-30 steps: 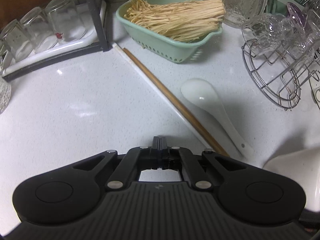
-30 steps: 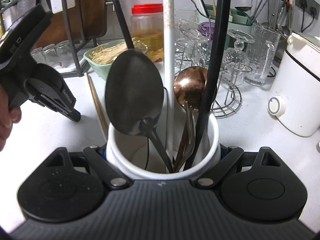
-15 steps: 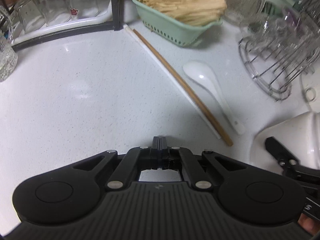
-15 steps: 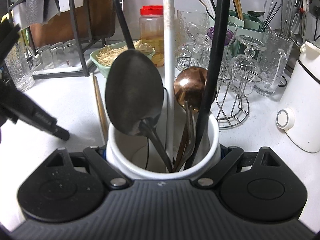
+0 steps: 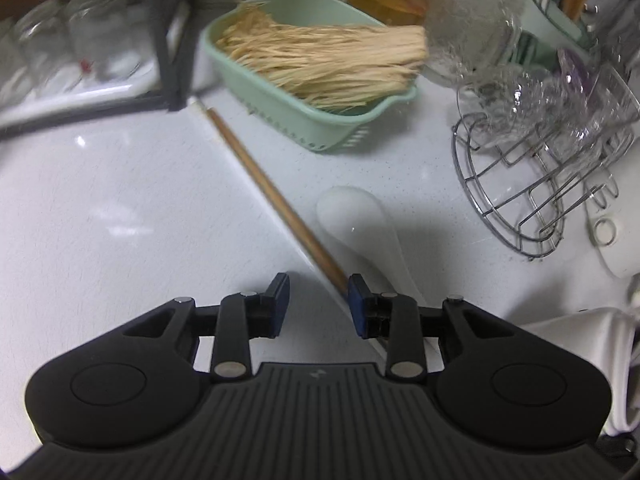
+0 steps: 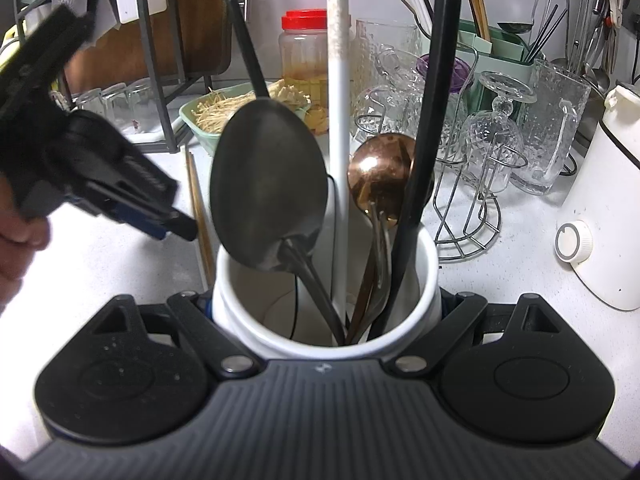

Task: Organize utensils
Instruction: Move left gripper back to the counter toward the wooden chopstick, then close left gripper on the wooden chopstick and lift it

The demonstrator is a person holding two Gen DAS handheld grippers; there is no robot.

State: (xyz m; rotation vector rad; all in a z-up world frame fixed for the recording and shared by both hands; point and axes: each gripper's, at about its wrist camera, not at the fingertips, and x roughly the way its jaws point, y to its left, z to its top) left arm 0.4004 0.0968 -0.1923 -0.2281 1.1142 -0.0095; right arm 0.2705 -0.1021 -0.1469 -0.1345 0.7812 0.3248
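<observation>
Meanwhile the left gripper (image 5: 319, 300) was opening, empty, above the chopsticks (image 5: 276, 200); the right gripper (image 6: 325, 304) clasped the white holder (image 6: 424, 276).

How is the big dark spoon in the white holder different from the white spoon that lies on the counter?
The dark spoon stands upright in the white holder, bowl up; the white spoon lies flat on the counter beside a wooden chopstick. The dark spoon looks like dull metal with a thin handle; the white spoon looks ceramic, with a thick short handle. Both have oval bowls.
</observation>
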